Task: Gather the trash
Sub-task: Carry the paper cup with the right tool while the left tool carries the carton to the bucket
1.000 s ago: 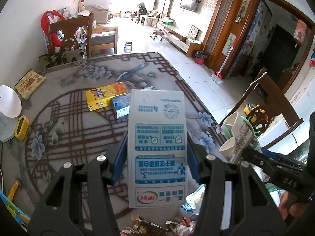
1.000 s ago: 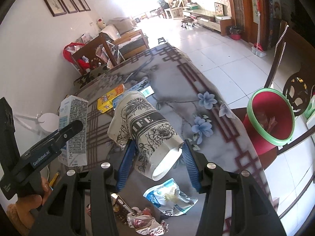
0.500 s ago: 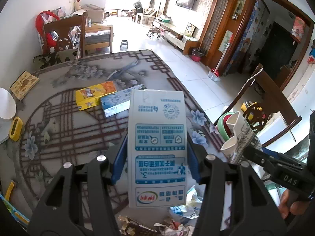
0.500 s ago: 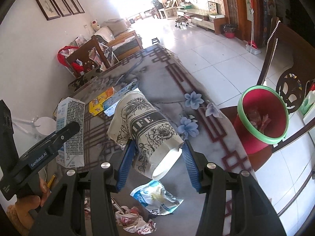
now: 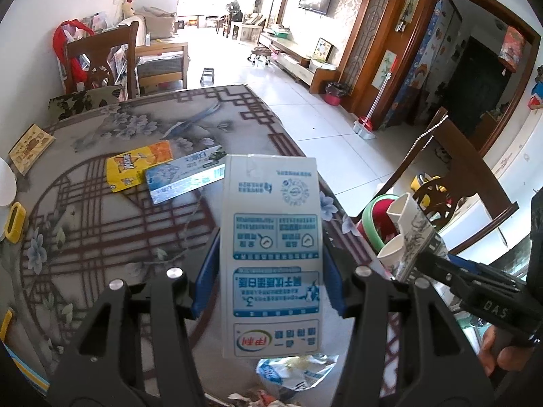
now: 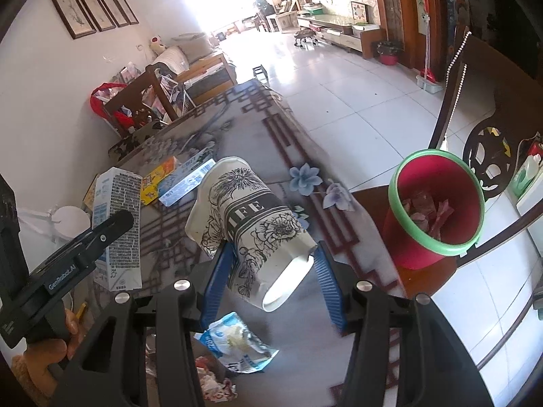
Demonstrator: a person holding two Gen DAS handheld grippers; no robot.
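My left gripper (image 5: 268,278) is shut on a white and blue milk carton (image 5: 271,254), held above the table; the carton also shows in the right wrist view (image 6: 117,234). My right gripper (image 6: 275,271) is shut on a crushed paper cup with a black flower print (image 6: 251,230), held above the table's right edge; the cup also shows in the left wrist view (image 5: 410,234). A red bin with a green rim (image 6: 437,207) stands on a chair seat to the right of the table, with some trash inside. A torn blue and white wrapper (image 6: 237,342) lies on the table below the cup.
A yellow packet (image 5: 135,166) and a flat blue box (image 5: 186,178) lie further back on the patterned tablecloth (image 5: 101,237). Crumpled scraps (image 6: 213,383) lie at the near edge. Wooden chairs (image 5: 98,64) stand at the far end and at the right (image 6: 492,101).
Both grippers have moved with their loads toward the table's right side. The red bin now appears nearer and larger in the right wrist view. Both grips are unchanged.
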